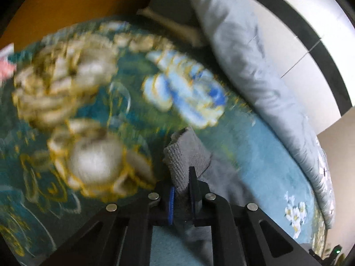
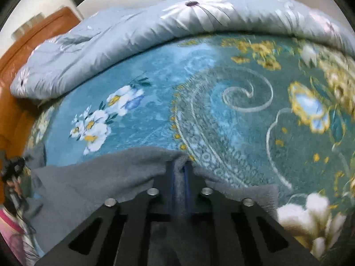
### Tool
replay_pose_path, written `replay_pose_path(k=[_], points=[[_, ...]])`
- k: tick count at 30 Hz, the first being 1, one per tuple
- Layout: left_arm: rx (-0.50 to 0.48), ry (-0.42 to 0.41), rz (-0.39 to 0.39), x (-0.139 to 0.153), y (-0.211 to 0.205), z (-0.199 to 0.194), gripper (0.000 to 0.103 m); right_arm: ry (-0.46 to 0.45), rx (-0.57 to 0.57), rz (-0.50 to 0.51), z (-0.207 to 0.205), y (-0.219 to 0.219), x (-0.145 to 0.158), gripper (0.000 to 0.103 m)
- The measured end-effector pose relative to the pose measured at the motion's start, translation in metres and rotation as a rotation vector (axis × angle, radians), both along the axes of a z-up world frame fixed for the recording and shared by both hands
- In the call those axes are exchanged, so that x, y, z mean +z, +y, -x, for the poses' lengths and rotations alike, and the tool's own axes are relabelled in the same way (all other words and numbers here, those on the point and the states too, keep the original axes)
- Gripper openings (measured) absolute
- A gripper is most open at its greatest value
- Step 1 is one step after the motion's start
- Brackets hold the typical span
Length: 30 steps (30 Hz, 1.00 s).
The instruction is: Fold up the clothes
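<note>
Left gripper (image 1: 181,188): closed down on a bunched edge of the grey garment (image 1: 188,153); the cloth is pinched between the two black fingers, and a folded tuft of it sticks up past the fingertips.
Right gripper (image 2: 179,173): likewise clamped on the grey garment (image 2: 93,181), with a narrow ridge of cloth squeezed between the jaws.
Grey garment: a fleecy, knitted-looking piece, held by both grippers just above the bed; from the right gripper it is spread out to the left and hangs slack, and a smaller flap is seen to the right of the jaws.
Bed blanket (image 2: 221,110): teal, printed with white, blue and yellow flowers and pale scrolls; it is blurred in both views, more so in the left wrist view.
Duvet (image 2: 124,44): pale grey-blue with large flower prints, heaped along the far edge of the blanket.
Headboard (image 2: 33,35): orange-brown, seen behind the duvet at the left of the right wrist view.
</note>
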<state>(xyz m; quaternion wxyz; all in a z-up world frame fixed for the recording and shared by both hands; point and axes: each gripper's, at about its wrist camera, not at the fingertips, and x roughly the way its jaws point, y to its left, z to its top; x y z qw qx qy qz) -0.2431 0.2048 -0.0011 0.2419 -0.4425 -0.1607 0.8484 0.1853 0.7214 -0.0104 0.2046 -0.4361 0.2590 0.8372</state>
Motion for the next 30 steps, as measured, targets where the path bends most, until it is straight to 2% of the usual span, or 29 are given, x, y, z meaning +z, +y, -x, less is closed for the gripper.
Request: replay_pose_path(k=[4, 5, 7, 10, 12, 15, 17, 19, 20, 21, 23, 25, 30], points=[[-0.011, 0.146, -0.062, 0.042, -0.007, -0.002, 0.01, 0.124, -0.057, -0.109, -0.006, 0.01, 0.045, 0.006], [-0.016, 0.162, -0.052, 0.048, -0.007, 0.001, 0.01, 0.146, -0.076, -0.143, -0.007, 0.012, 0.055, 0.006], [-0.009, 0.142, 0.011, 0.04, -0.006, 0.008, 0.011, 0.152, -0.103, -0.189, -0.001, 0.017, 0.064, 0.006], [0.002, 0.106, 0.11, 0.024, -0.003, 0.02, 0.011, 0.116, -0.128, -0.164, 0.019, 0.023, 0.046, 0.006], [0.018, 0.052, 0.168, -0.001, -0.002, 0.026, 0.011, 0.056, -0.121, -0.125, 0.035, 0.025, 0.022, 0.006], [0.029, -0.002, 0.18, -0.029, -0.001, 0.03, 0.012, 0.009, -0.135, -0.111, 0.046, 0.023, 0.002, 0.006], [0.034, -0.007, 0.118, -0.029, -0.006, 0.032, 0.012, 0.009, -0.149, -0.131, 0.046, 0.025, 0.005, 0.007], [0.045, 0.024, 0.033, -0.018, -0.011, 0.03, 0.017, 0.004, -0.156, -0.172, 0.045, 0.026, 0.012, 0.006], [0.045, 0.031, 0.047, -0.014, -0.009, 0.03, 0.034, 0.002, -0.175, -0.211, 0.044, 0.026, 0.018, 0.006], [0.044, 0.025, 0.096, -0.011, -0.006, 0.031, 0.049, 0.0, -0.191, -0.242, 0.044, 0.027, 0.023, 0.006], [0.015, -0.008, 0.128, -0.007, -0.008, 0.029, 0.05, -0.005, -0.196, -0.219, 0.041, 0.028, 0.023, 0.006], [0.024, -0.033, 0.103, -0.001, -0.023, 0.023, 0.05, -0.007, -0.199, -0.198, 0.037, 0.029, 0.025, 0.006], [0.109, -0.072, 0.063, 0.019, -0.085, -0.015, 0.059, 0.096, -0.136, -0.21, -0.004, -0.007, 0.06, 0.008]])
